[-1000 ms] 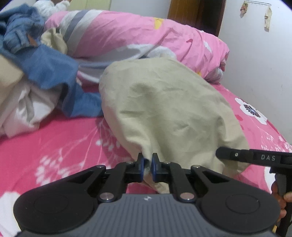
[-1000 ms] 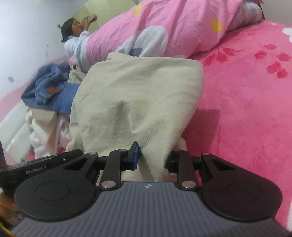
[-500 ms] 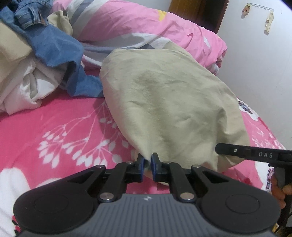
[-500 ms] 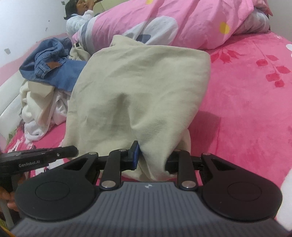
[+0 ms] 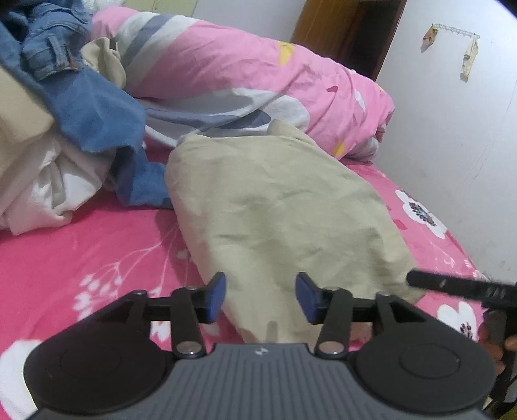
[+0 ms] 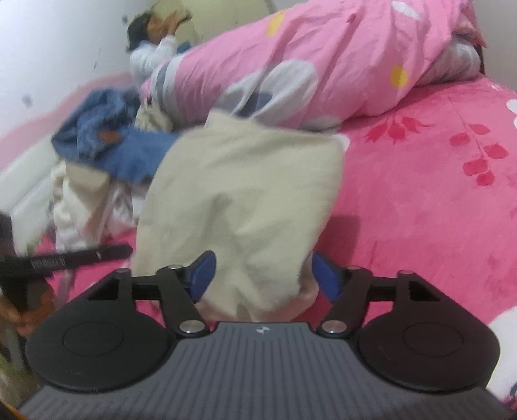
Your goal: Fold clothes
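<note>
Both the left gripper [image 5: 260,297] and the right gripper [image 6: 260,274] stood wide apart, holding nothing, at the near edge of the beige garment [image 5: 274,213] lying doubled on the pink bedsheet [image 5: 97,252]. Smoothing its creases looked sensible. Left of the garment sat a clothes pile [image 5: 64,129]; behind it, a pink duvet [image 5: 242,80].

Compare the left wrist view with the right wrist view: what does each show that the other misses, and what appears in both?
Only the left wrist view shows the dark wooden doorway and the hook rail on the wall. Only the right wrist view shows a person lying at the bed's far end and the red leaf print on the bedspread. Both show the beige garment on the pink bedspread, the blue jeans, the pink floral duvet, and each view's own gripper, left gripper and right gripper, jaws wide apart.
</note>
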`<action>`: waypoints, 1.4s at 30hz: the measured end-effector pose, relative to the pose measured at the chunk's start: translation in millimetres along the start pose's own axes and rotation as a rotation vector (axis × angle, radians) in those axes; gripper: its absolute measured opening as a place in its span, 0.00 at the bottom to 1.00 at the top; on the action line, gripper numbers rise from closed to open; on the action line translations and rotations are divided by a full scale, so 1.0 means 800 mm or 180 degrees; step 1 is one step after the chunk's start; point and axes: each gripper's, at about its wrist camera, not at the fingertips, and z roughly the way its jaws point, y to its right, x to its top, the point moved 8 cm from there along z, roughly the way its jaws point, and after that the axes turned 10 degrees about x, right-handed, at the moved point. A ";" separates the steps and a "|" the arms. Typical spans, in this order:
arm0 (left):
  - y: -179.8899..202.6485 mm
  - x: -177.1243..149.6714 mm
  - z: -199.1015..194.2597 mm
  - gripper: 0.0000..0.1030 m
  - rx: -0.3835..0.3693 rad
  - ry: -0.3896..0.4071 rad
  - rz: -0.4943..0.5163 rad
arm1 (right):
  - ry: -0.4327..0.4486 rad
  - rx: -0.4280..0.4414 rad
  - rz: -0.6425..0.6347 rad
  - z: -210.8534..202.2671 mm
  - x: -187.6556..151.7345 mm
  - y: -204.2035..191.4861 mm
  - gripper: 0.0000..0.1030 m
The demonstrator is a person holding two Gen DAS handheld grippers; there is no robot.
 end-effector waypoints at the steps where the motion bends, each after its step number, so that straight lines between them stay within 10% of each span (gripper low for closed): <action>1: 0.002 0.001 0.006 0.52 0.0023 -0.0020 0.0008 | 0.0033 0.0009 0.0065 0.002 0.006 0.005 0.71; 12: 0.002 -0.022 0.040 0.21 0.0150 -0.0255 -0.0001 | -0.0053 0.0235 -0.0515 0.105 0.093 -0.057 0.76; 24: -0.001 -0.037 0.044 0.15 0.0078 -0.0308 0.0009 | -0.0726 0.0359 -0.1598 0.275 0.130 -0.150 0.77; 33: -0.003 -0.042 0.043 0.15 0.0046 -0.0322 0.0007 | -0.1139 0.0115 -0.1912 0.275 0.084 -0.143 0.19; 42: -0.011 -0.044 0.028 0.18 -0.0040 -0.0269 -0.0089 | -0.1068 -0.0013 -0.2083 0.223 0.071 -0.149 0.11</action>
